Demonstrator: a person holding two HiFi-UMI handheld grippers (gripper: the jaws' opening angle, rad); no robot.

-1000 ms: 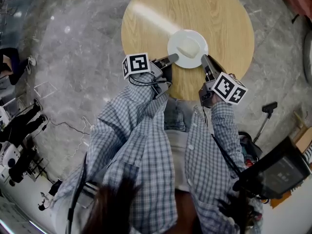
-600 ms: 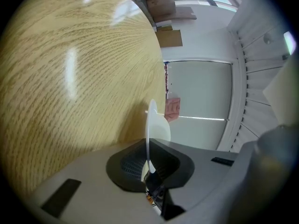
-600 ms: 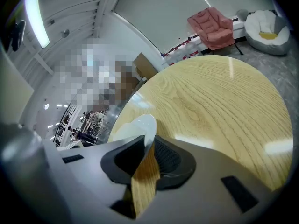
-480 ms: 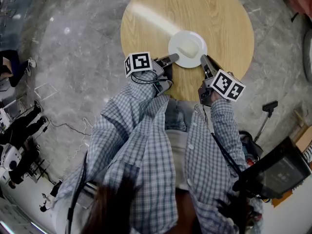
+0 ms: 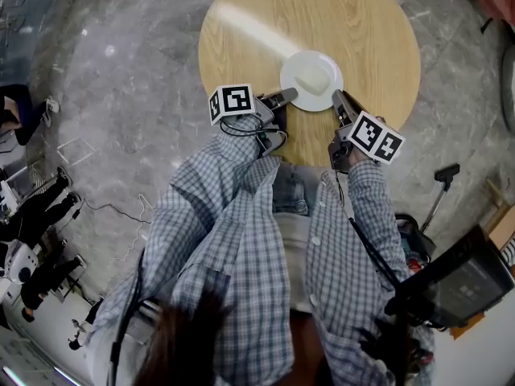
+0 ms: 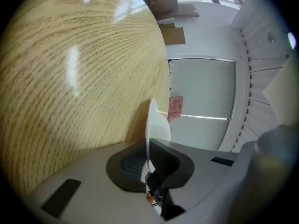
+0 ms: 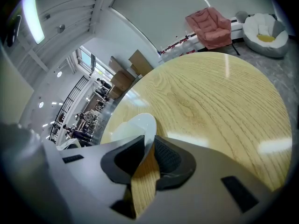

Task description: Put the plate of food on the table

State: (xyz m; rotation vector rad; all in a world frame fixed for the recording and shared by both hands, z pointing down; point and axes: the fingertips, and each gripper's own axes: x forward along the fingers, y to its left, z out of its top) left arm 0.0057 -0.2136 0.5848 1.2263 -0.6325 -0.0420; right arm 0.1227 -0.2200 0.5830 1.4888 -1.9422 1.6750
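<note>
Left gripper (image 5: pixel 283 98) and right gripper (image 5: pixel 338 100) each clamp an opposite edge of the plate (image 5: pixel 327 61), their jaws closed on its thin white rim, as the person in a checked shirt leans over the table (image 5: pixel 370 30). The plate hangs low above the round wooden top, or just meets it, on the person's side of centre and well inside the table's edge. The left gripper view shows the plate edge-on with a dark shadow between it and the wood, so whether it touches cannot be told.

Judged from this, the carry is all but done: the plate is over its place, level and held from both sides. What is left is to settle it fully on the wood, part both pairs of jaws and draw them clear without dragging the rim.

On the plate sits a single pale mound of food (image 5: pixel 310 79), near the middle and away from both grips. Nothing else lies on it, and nothing has spilled onto the table.
</note>
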